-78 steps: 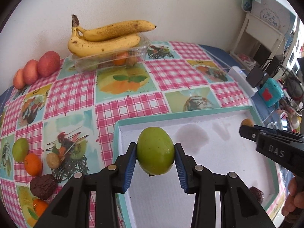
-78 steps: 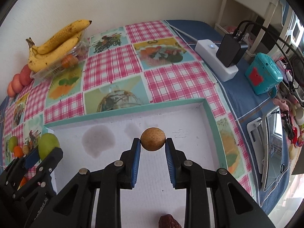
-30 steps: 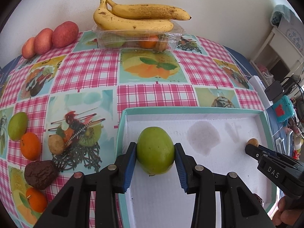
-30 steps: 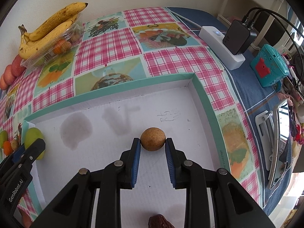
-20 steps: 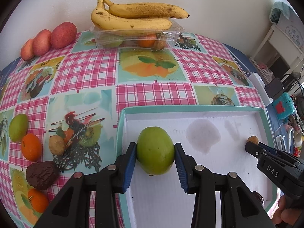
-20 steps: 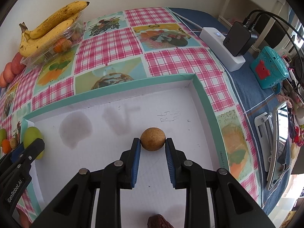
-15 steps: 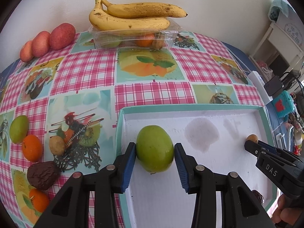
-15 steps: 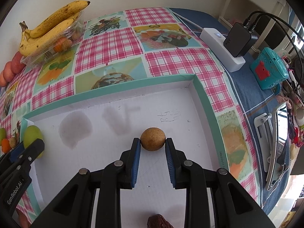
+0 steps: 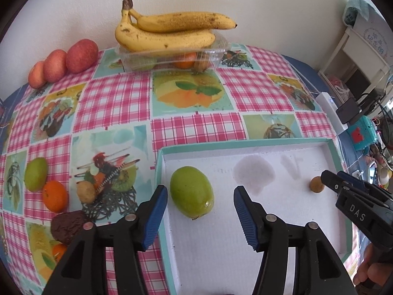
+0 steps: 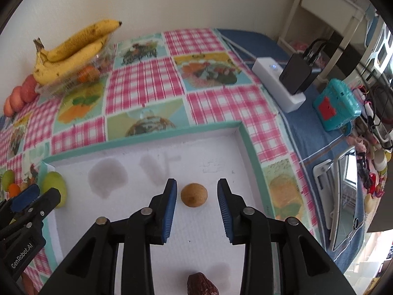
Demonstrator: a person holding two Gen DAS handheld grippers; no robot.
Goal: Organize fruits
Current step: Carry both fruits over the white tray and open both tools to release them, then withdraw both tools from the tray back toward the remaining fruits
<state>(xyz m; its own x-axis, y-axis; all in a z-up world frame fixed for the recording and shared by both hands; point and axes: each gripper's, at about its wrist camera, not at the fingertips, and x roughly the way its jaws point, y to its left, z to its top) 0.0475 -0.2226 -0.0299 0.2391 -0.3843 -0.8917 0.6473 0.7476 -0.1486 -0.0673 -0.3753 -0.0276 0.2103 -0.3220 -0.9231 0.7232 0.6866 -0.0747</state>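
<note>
Mango [image 9: 191, 193] lies in tray [image 9: 282, 143], longan [image 9: 315, 184] right.

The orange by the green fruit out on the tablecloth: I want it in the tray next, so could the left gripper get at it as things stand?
Probably yes. The left gripper is open and empty, and the orange lies uncovered; only the green fruit crowds it.

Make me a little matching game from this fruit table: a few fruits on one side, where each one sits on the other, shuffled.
Fruits:
1. bananas
2. green fruit
3. brown fruit
4. orange

Places:
A. on the tablecloth, left of the tray
B. on the clear box
C. in the tray, between the open left gripper
D. in the tray, between the open right gripper

Pairs: 1-B, 2-C, 3-D, 4-A
</note>
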